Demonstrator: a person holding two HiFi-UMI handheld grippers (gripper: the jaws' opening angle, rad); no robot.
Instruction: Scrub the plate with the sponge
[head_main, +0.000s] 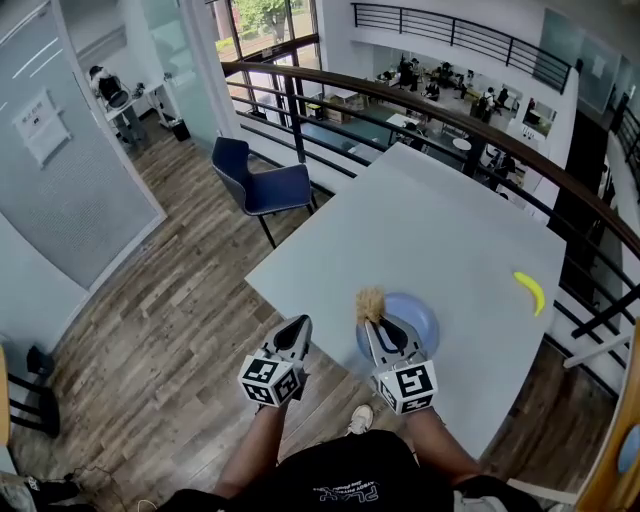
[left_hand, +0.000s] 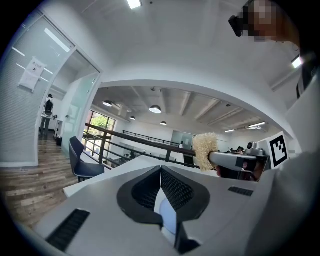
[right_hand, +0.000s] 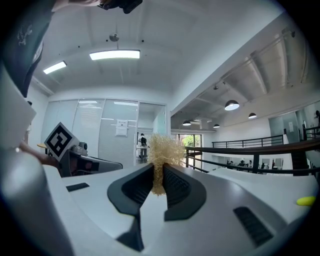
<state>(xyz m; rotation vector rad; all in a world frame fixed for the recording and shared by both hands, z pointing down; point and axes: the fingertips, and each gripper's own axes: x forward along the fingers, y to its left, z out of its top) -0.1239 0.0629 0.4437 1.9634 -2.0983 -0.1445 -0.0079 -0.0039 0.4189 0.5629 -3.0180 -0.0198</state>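
Observation:
A blue plate (head_main: 417, 312) lies on the grey table (head_main: 440, 230) near its front edge. My right gripper (head_main: 376, 322) hangs over the plate's left part, shut on a tan fibrous sponge (head_main: 370, 304) that sticks out past the jaw tips. The right gripper view shows the sponge (right_hand: 161, 152) pinched between the jaws. My left gripper (head_main: 298, 328) is held off the table's front left edge, raised, with its jaws closed and nothing between them. In the left gripper view the sponge (left_hand: 204, 150) and the right gripper (left_hand: 212, 159) appear at the right.
A yellow banana (head_main: 531, 291) lies on the table at the right. A blue chair (head_main: 260, 186) stands beyond the table's left side. A dark railing (head_main: 480, 130) runs behind the table. Wood floor (head_main: 160, 300) spreads to the left.

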